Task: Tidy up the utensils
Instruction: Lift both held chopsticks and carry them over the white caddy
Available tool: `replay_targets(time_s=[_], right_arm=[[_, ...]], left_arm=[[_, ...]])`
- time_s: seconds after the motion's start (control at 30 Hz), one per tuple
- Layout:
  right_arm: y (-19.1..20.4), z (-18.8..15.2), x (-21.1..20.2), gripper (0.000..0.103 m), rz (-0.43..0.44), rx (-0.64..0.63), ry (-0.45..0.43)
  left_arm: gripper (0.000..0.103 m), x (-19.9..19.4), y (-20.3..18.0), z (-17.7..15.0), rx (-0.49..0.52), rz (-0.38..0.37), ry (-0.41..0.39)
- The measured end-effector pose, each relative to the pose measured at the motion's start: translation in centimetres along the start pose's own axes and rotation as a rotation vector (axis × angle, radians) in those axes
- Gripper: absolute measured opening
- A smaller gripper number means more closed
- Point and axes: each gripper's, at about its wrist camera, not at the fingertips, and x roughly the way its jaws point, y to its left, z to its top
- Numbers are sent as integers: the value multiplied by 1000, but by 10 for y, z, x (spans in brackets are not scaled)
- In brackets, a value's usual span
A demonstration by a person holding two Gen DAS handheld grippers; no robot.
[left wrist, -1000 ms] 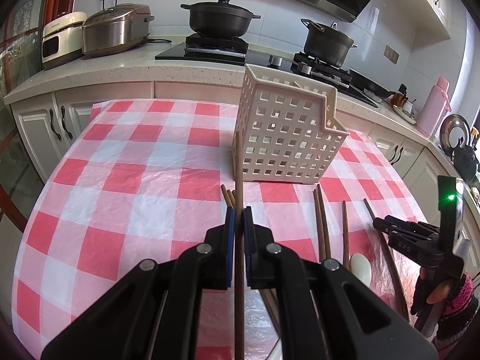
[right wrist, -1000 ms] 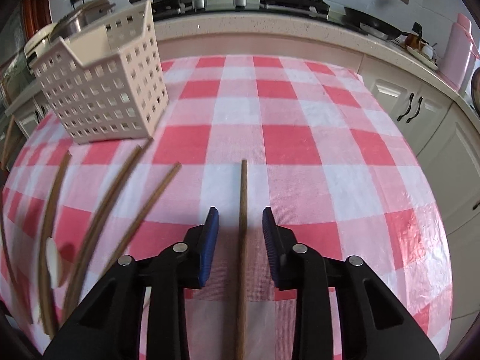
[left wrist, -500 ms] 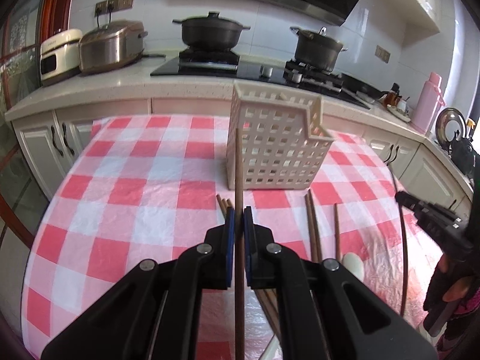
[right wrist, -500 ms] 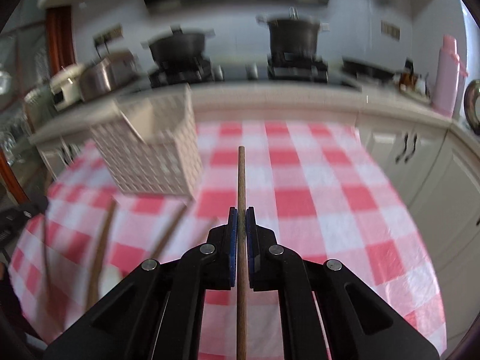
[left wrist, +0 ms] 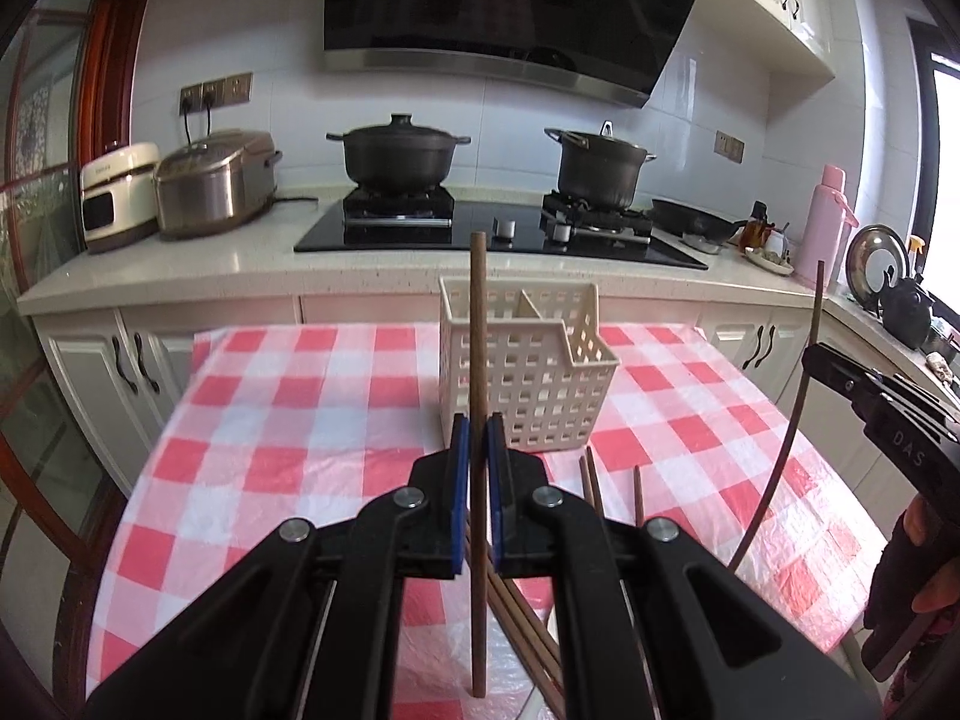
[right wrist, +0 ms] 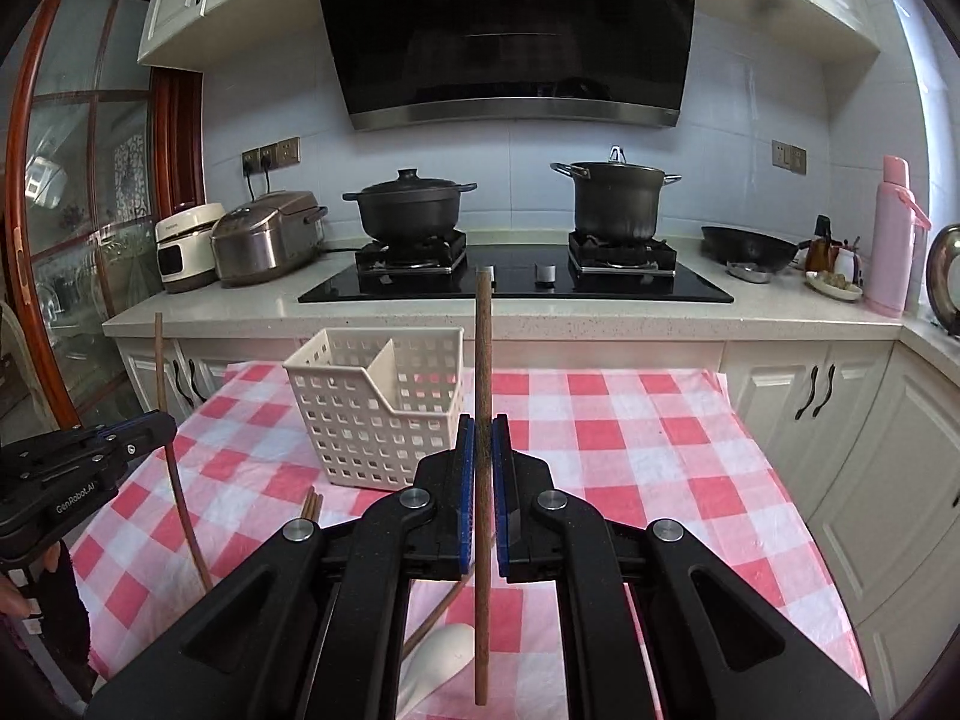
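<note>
A kitchen counter (left wrist: 180, 267) runs along the far wall under a black range hood (right wrist: 510, 30), carrying a black stovetop (left wrist: 498, 234) with two dark pots (left wrist: 396, 153) and, at the far left, a steel rice cooker (left wrist: 213, 183). In front of it stands the surface (left wrist: 288, 420) covered by a red-and-white checked cloth. Toward the far middle of that cloth sits a white slotted basket (left wrist: 528, 384), upright, with a divider splitting it into two compartments that look empty from the right wrist view. Both tongs are raised above the cloth on the near side of the basket. The left tongs (left wrist: 478, 468) are pressed together, pinching a brown wooden chopstick (left wrist: 478, 330) that stands roughly upright, its tip showing in front of the basket and its other end hanging below the blue pads. The right tongs (right wrist: 482, 474) are likewise pressed together on a second chopstick (right wrist: 483, 360), also held about upright, just right of the basket as that camera sees it. In the left wrist view the right tongs appear at the far right edge with their chopstick as a thin curved line. On the cloth below lie several loose chopsticks (left wrist: 591, 480), near the basket's near side, and a white spoon (right wrist: 438, 654) rests closest to the near edge.
</note>
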Motion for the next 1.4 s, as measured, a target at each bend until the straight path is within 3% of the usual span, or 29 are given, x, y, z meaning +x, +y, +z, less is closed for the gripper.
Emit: replay_targets(time_s=[0.3,0.7,0.9,1.1,1.4], right_arm=[[13,35,7,5,40,-32,-77],[11,111,50,5,110,33,-194],[21,135,78,5,122,17,-252],[22,133,111,5,130,35,-247],[25,100,159,6,169,38,-128]], left_arm=[[6,-7,-5,37,16,-9,-76],[6,-18,-25,138,50,-10,-260],[6,5,-26,180,47,30,-331],[6,54,-8,189,-14,23,-293],[6,115,4,156,-22,-7,-148]])
